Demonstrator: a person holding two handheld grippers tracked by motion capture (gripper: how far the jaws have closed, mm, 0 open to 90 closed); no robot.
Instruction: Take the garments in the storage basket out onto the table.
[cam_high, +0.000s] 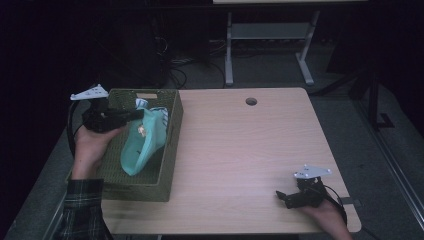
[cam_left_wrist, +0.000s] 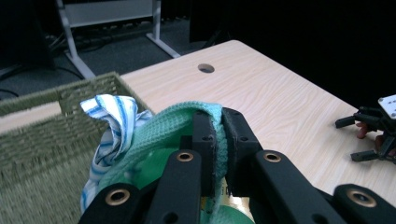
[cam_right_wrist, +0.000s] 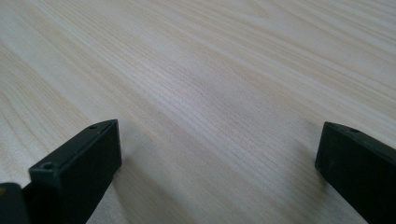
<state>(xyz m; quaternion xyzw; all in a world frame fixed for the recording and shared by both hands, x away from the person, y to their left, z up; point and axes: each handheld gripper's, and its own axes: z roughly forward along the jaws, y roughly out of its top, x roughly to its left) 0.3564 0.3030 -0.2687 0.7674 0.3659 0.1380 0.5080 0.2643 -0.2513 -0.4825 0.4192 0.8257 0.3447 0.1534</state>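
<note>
Green cloth (cam_high: 142, 142) hangs from the left gripper (cam_left_wrist: 217, 140), whose jaws pinch its upper edge above the basket (cam_high: 172, 150) at the table's left; a blue-striped cloth (cam_left_wrist: 114, 119) bunches just beside it. Judging by this, the lift-out step is in hand (the cloth's tail is inside the basket), so the next move calls for more height, then a carry rightward. Right gripper (cam_high: 290, 197) rests near the right edge, jaws wide, holding nothing. Pale wood table (cam_high: 250, 150), dark room beyond.
</note>
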